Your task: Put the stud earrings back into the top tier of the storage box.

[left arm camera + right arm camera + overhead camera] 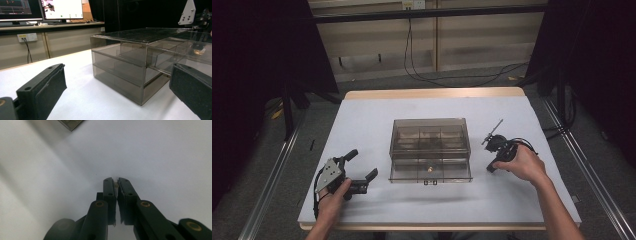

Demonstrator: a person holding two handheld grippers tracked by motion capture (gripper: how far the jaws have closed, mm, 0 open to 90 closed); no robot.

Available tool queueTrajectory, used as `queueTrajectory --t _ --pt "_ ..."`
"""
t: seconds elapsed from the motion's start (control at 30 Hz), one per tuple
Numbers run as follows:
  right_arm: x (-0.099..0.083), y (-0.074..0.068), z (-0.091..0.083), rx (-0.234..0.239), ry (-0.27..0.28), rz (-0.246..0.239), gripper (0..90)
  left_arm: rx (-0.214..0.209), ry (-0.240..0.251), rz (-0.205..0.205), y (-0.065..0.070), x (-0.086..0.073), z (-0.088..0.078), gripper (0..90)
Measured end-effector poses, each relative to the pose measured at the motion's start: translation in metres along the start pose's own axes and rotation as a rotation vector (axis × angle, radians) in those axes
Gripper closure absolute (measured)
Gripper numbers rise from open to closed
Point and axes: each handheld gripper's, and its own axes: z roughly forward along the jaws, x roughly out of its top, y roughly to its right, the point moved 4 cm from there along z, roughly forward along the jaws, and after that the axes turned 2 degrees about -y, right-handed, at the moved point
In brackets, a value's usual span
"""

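Observation:
A smoky clear drawer box (pixel 430 142) stands at the table's middle, its lower drawer (pixel 430 172) pulled out toward me with a small gold piece (pixel 430 169) inside. My left gripper (pixel 362 164) rests left of the box, open and holding nothing; in its own view the box (pixel 140 70) is straight ahead between the wide-apart jaws. My right gripper (pixel 490 167) is to the right of the box and points down at the table. In the right gripper view the gripper (pixel 116 182) is shut on a small pale piece (pixel 116 184) at its tips, just above the white surface.
The white table (pixel 372 120) has a wooden far edge (pixel 432 93). A corner of the box (pixel 71 123) reaches into the right gripper view. Dark curtains flank the table, cables lie on the floor behind, and monitors (pixel 61 8) stand on a bench.

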Motion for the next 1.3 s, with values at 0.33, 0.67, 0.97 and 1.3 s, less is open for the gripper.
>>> queueTrajectory --t 0.33,0.67,0.97,1.3 --pt "-0.001 -0.003 0.001 -0.005 0.009 -0.001 86.2 0.001 0.0 0.0 0.0 0.0 0.0 0.7" --pt "-0.01 -0.01 -0.008 0.009 0.073 0.003 86.3 0.001 0.0 0.0 0.0 0.0 0.0 0.7" --pt "-0.017 -0.015 -0.022 0.007 0.216 0.01 86.4 0.0 -0.001 -0.001 0.0 0.0 0.0 0.7" --pt "-0.025 -0.02 -0.039 0.053 0.315 0.021 86.4 -0.002 0.006 0.004 0.0 0.0 0.0 0.7"
